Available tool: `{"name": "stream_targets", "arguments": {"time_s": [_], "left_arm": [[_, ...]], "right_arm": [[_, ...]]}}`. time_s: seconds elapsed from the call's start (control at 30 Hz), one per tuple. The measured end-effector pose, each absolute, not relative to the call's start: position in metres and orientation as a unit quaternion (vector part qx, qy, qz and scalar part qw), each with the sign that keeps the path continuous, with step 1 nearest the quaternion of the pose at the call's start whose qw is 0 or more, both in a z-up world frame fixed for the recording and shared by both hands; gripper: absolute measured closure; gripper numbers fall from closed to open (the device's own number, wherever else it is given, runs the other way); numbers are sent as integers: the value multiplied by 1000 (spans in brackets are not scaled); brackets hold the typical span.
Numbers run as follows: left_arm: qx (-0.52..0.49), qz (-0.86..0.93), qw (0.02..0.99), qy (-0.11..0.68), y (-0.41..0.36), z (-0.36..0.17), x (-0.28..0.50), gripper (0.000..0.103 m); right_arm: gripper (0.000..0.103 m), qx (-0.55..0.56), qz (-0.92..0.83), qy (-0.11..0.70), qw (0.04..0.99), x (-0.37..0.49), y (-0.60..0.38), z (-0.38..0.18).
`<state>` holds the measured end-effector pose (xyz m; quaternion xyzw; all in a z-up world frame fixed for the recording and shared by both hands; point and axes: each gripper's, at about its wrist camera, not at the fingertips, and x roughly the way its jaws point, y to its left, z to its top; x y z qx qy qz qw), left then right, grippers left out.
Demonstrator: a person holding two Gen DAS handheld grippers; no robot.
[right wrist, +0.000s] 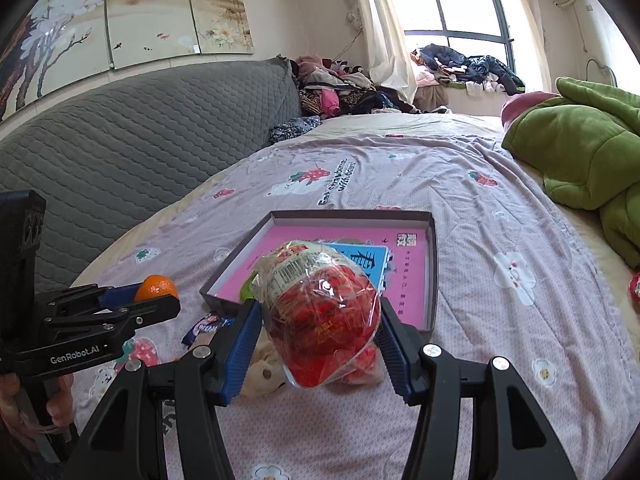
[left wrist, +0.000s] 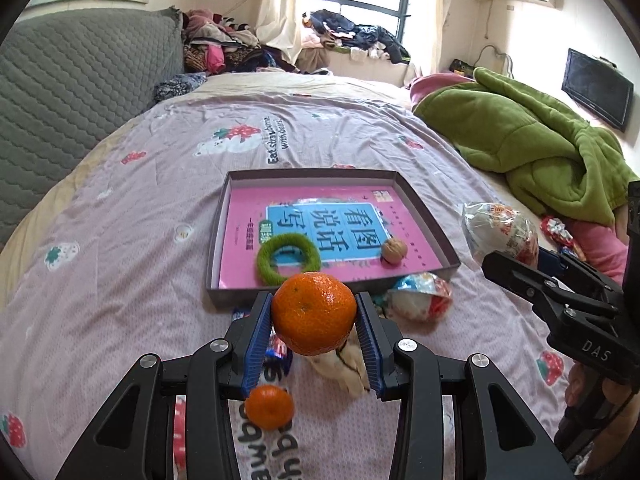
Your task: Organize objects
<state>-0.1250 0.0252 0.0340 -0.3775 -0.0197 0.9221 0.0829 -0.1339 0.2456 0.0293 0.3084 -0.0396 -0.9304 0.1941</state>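
Observation:
My left gripper [left wrist: 314, 312] is shut on a large orange tangerine [left wrist: 314, 314], held above the bed just short of a shallow grey box [left wrist: 426, 216] lined with a pink book. In the box lie a green fuzzy ring [left wrist: 289, 258] and a walnut [left wrist: 393, 251]. My right gripper [right wrist: 320, 320] is shut on a red-and-white plastic snack bag [right wrist: 320, 316], held over the box's near edge [right wrist: 432, 280]. The bag also shows at the right of the left wrist view [left wrist: 500, 232]. The left gripper with its tangerine [right wrist: 156, 288] shows at the left of the right wrist view.
On the bedspread near me lie a smaller tangerine [left wrist: 269, 407], a second snack packet [left wrist: 420, 296], a blue candy wrapper [right wrist: 208, 326] and a beige plush toy [left wrist: 348, 364]. A green blanket [left wrist: 532, 136] is heaped at the right. A grey headboard [left wrist: 68, 92] is at the left.

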Motion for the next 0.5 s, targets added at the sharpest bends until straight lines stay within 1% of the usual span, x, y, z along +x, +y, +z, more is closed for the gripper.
{"name": "stream_targets", "arguments": {"time_s": [0.5], "left_arm": [[-362,929,77,-33,28,36,-163,61]], "right_arm": [[46,286,-938,-38,193,-164,246,36]]}}
